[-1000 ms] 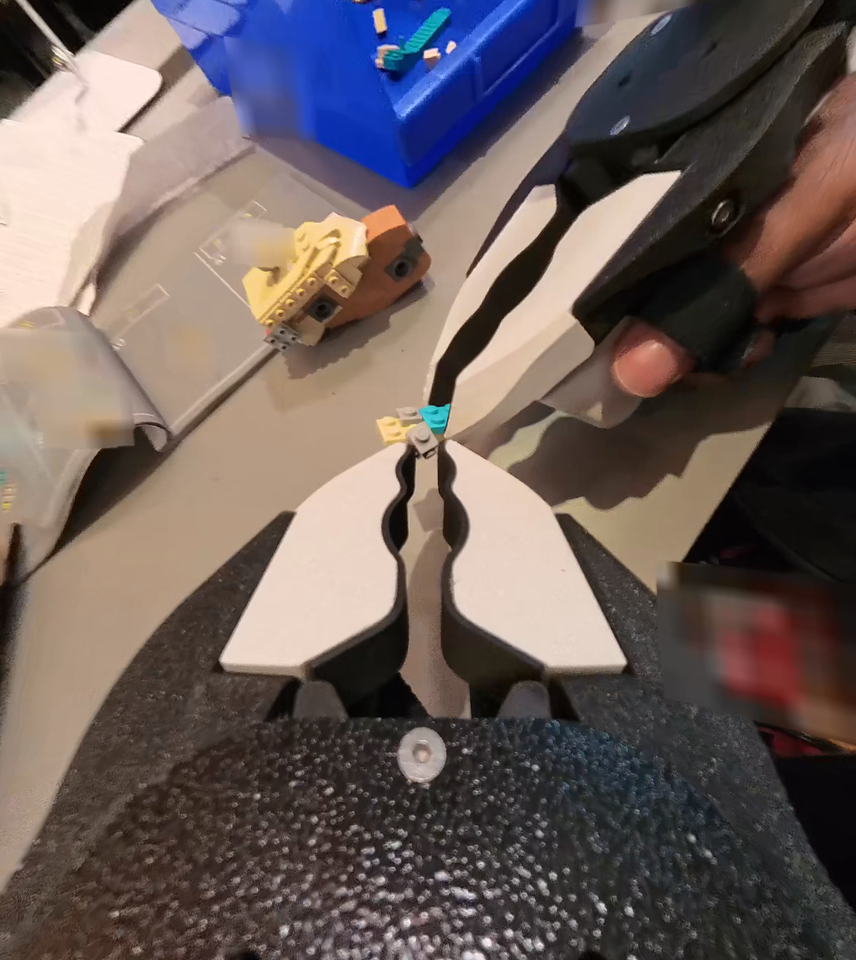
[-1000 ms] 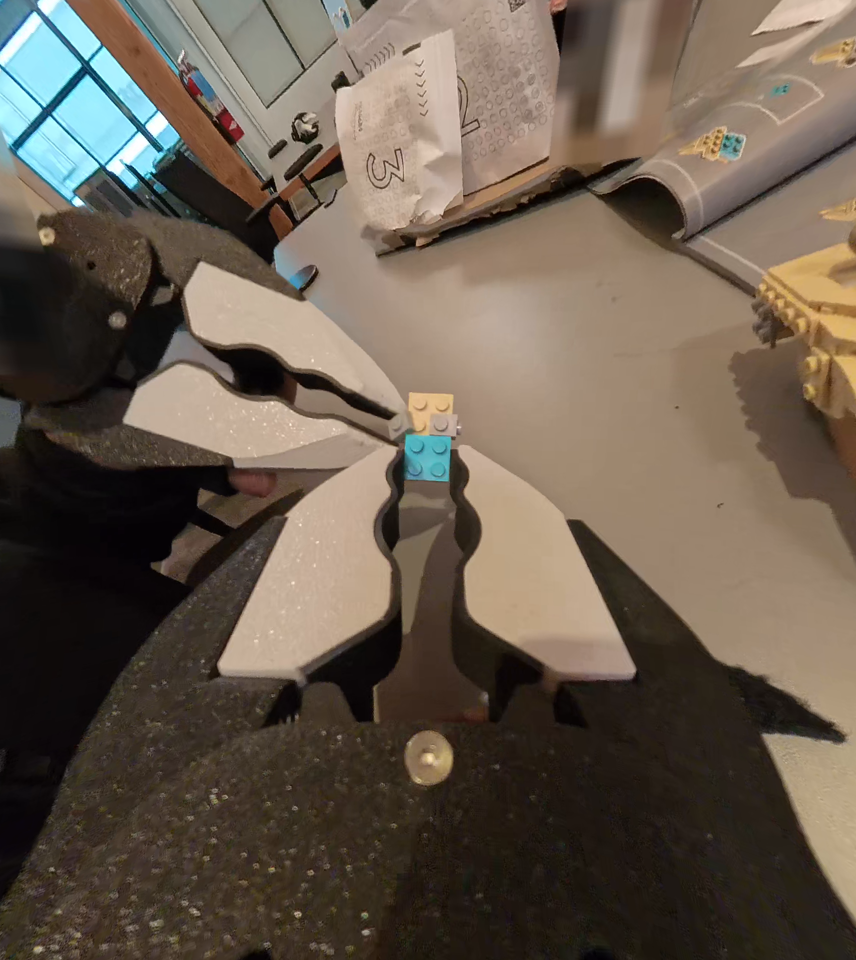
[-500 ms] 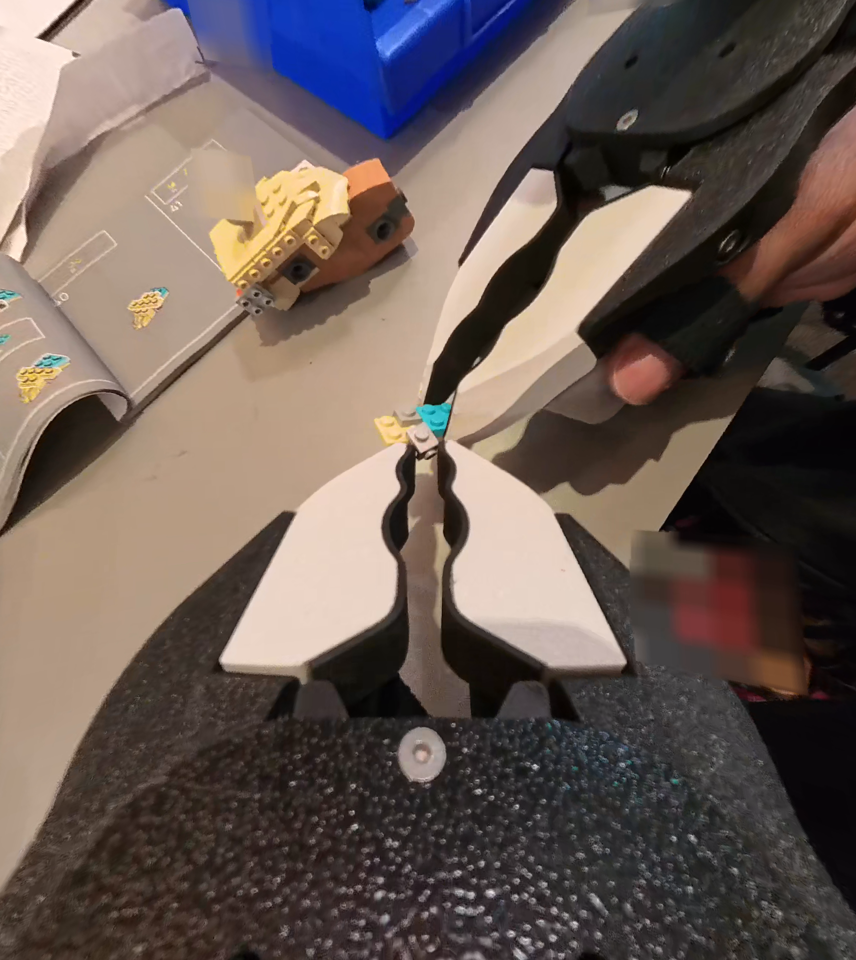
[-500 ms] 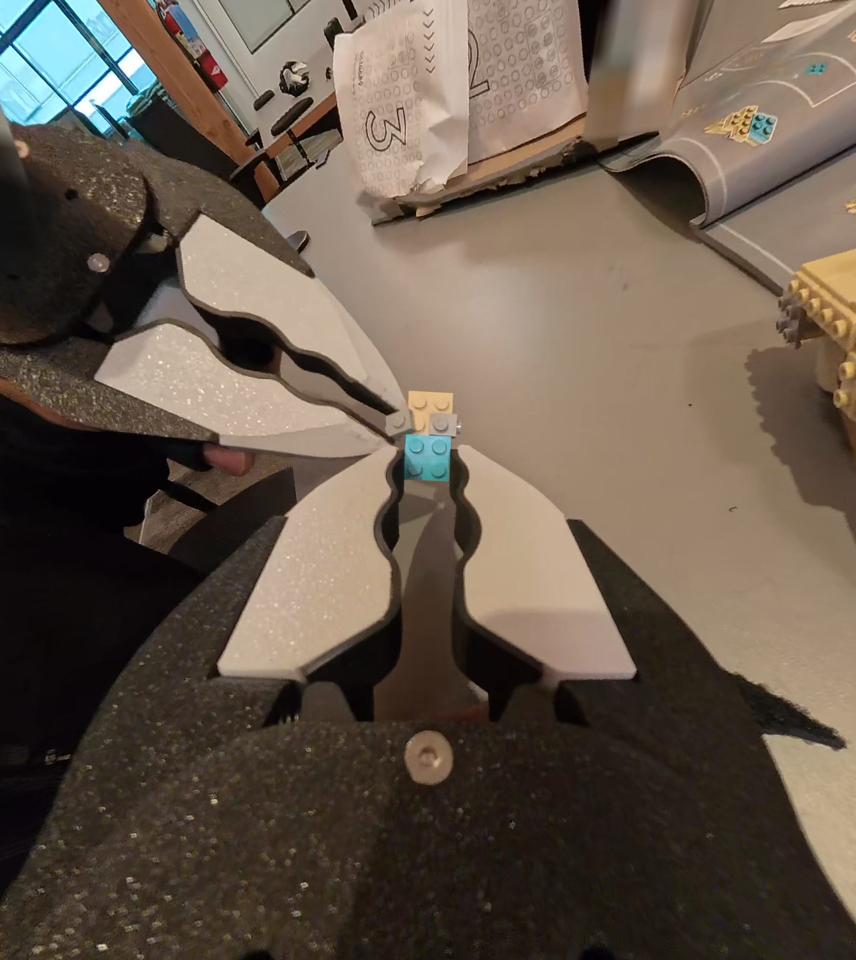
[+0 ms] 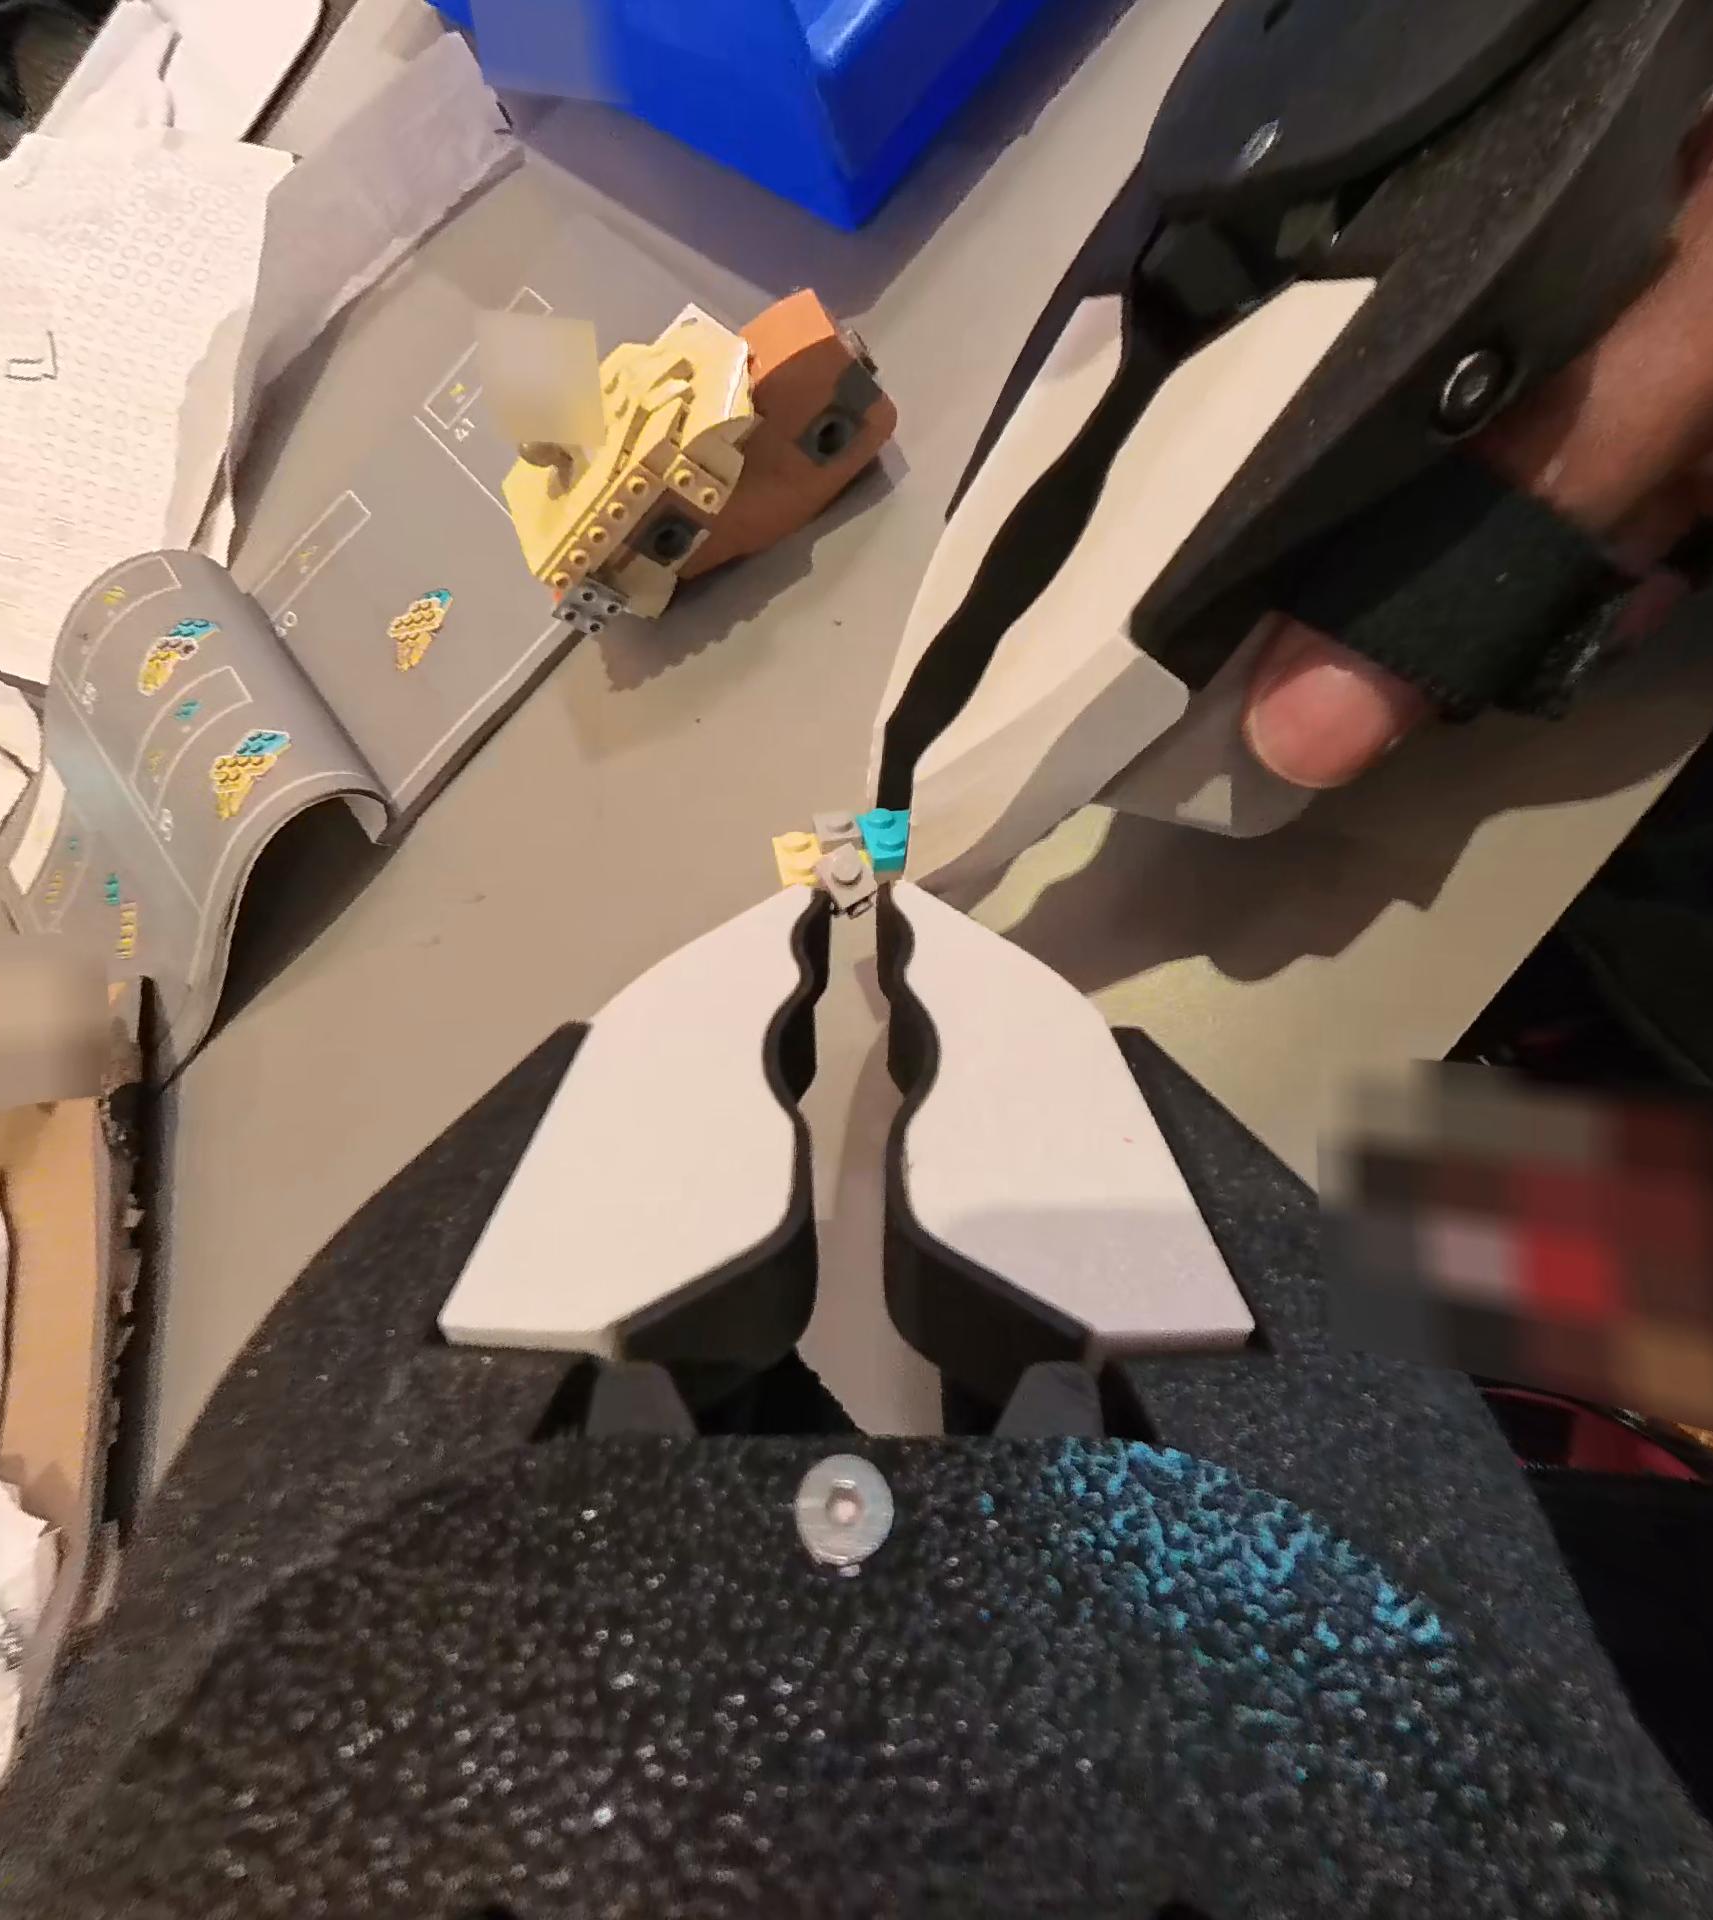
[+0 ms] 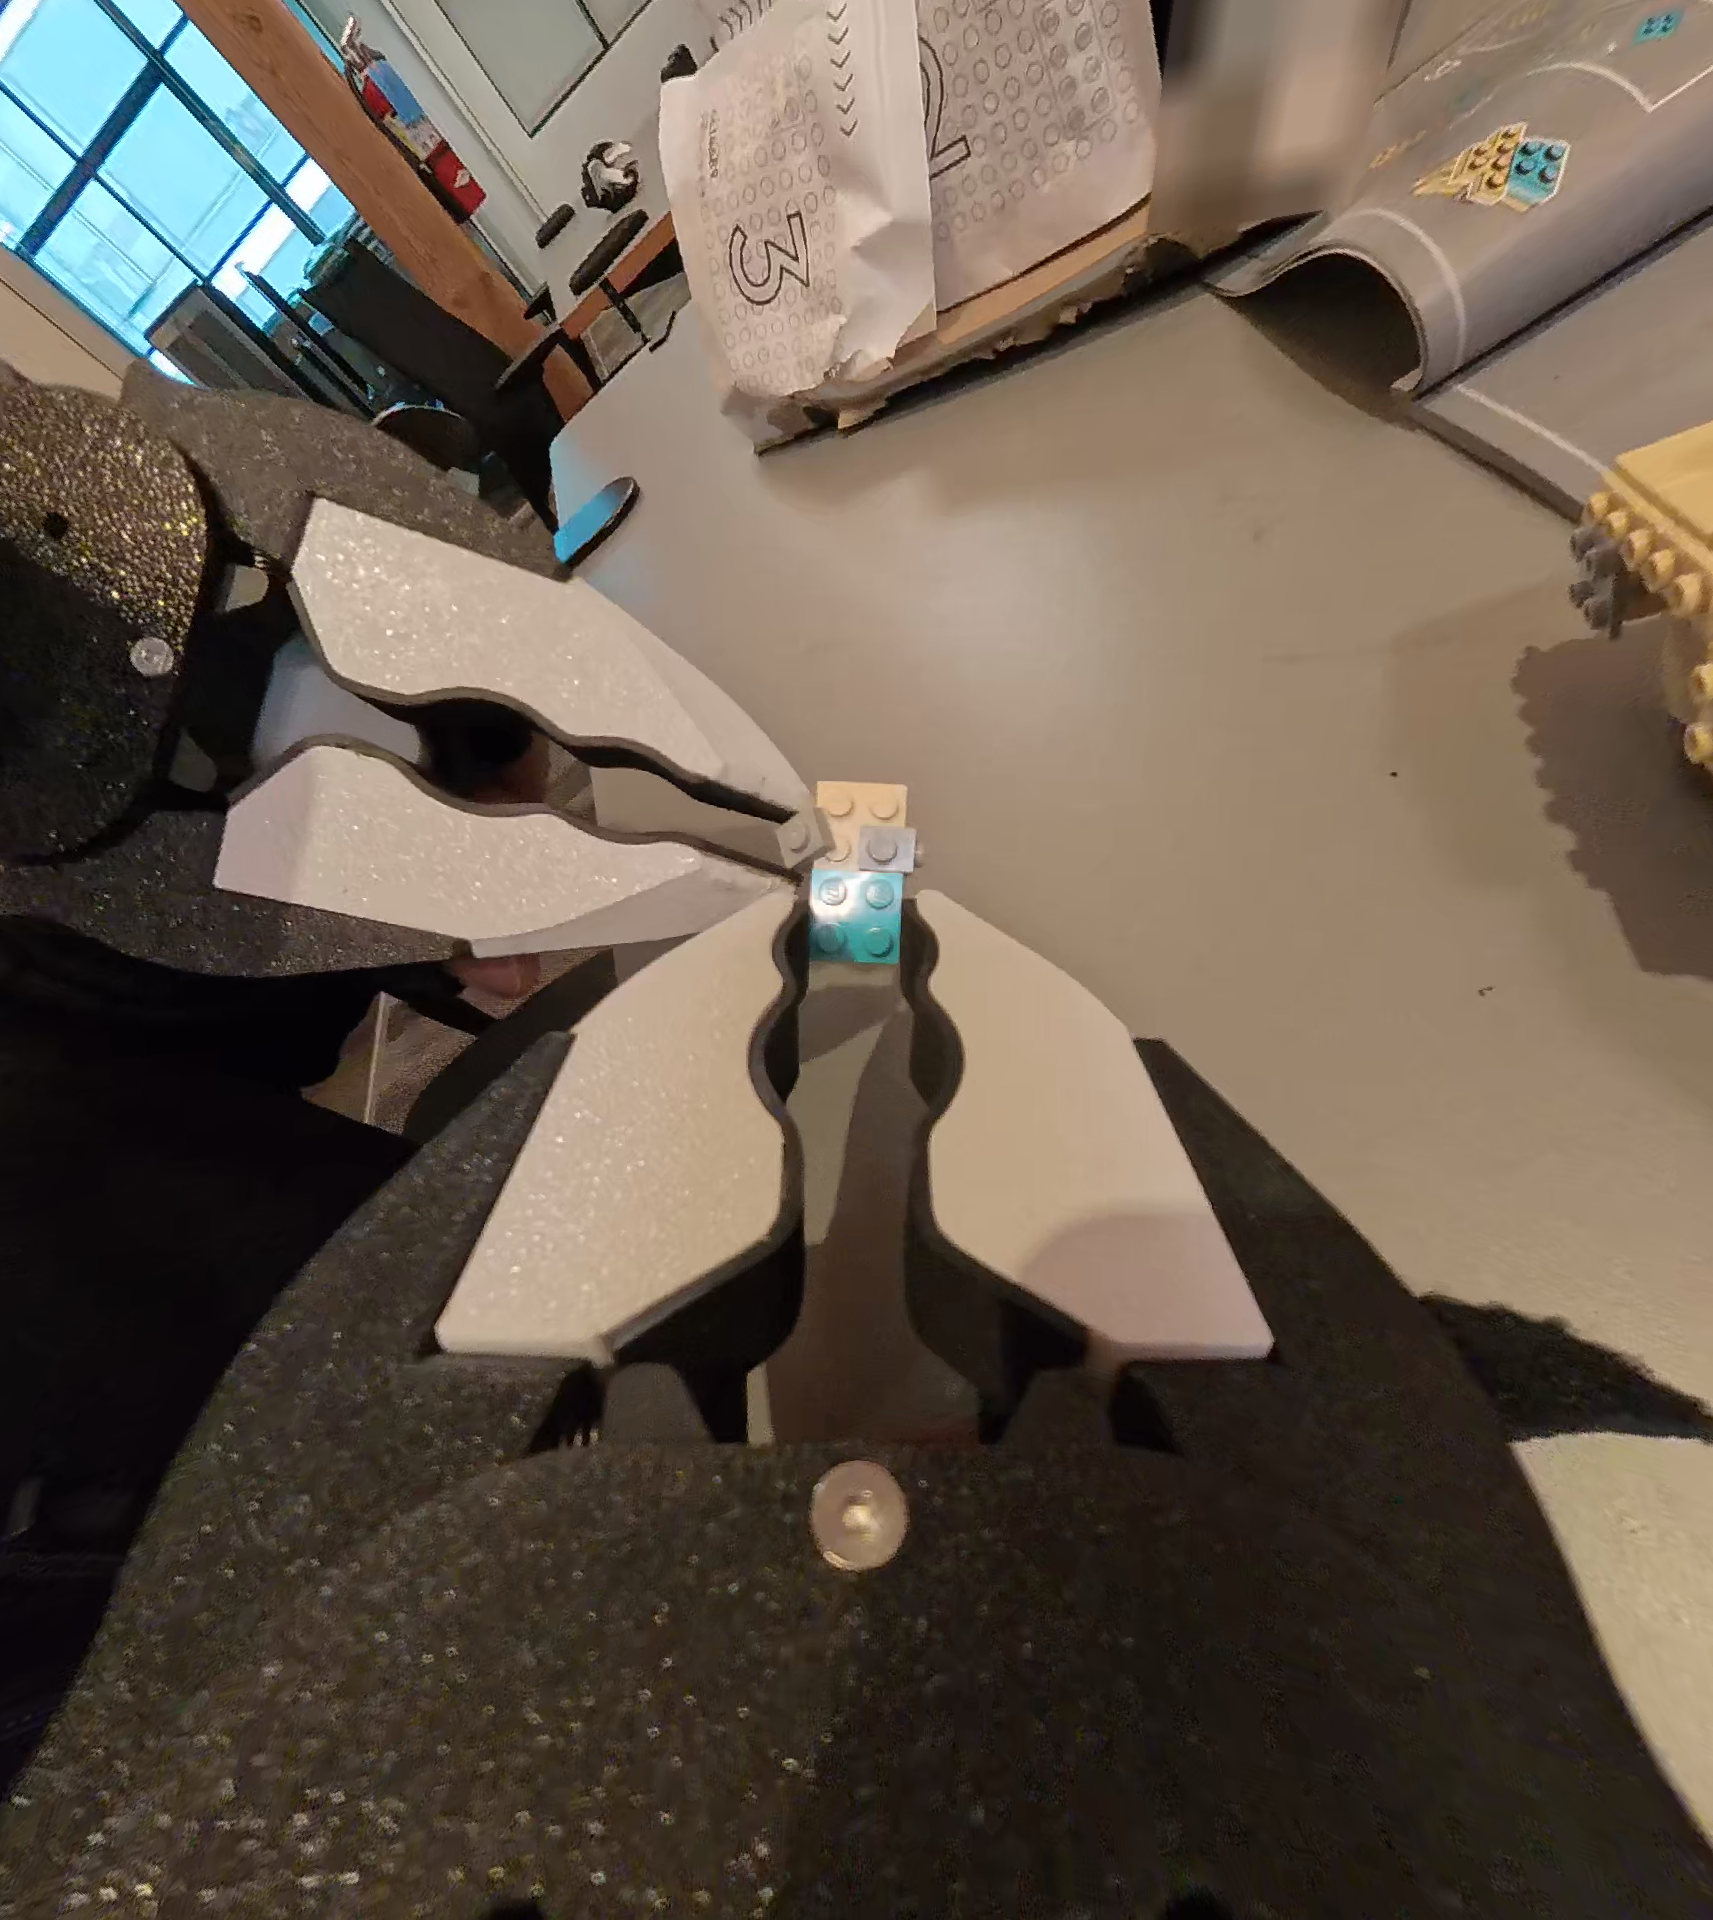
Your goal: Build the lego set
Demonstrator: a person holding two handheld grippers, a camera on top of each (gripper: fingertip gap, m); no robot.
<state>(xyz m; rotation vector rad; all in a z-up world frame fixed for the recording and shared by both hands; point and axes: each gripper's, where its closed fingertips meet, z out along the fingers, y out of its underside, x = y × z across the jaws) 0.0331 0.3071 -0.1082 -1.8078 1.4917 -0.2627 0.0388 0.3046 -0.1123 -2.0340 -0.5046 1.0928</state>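
A small lego assembly hangs between my two grippers above the grey table [image 5: 478, 935]: a teal plate [image 6: 854, 920], a tan plate [image 6: 862, 808] and small grey plates [image 6: 888, 847]. My right gripper [image 6: 857, 912] is shut on the teal plate; in the left wrist view it [image 5: 893, 821] comes in from the upper right. My left gripper [image 5: 847, 912] is shut on a small grey plate [image 5: 847, 881] at the assembly's side; in the right wrist view it [image 6: 792, 847] comes in from the left. The tan and brown lego model [image 5: 696, 457] lies on the table beyond.
An open grey instruction booklet [image 5: 312, 644] lies left of the model, with white paper bags [image 5: 52, 343] behind it. A blue bin [image 5: 779, 94] stands at the back. In the right wrist view the model [image 6: 1704, 623] is at the right edge and the table edge lies at the left. Only a small space, under 4 cm, lies between the two pairs of fingers.
Both grippers keep their hold on the small assembly. The pair has shifted together: the booklet comes further into the left wrist view, and the model slides toward the right edge of the right wrist view.
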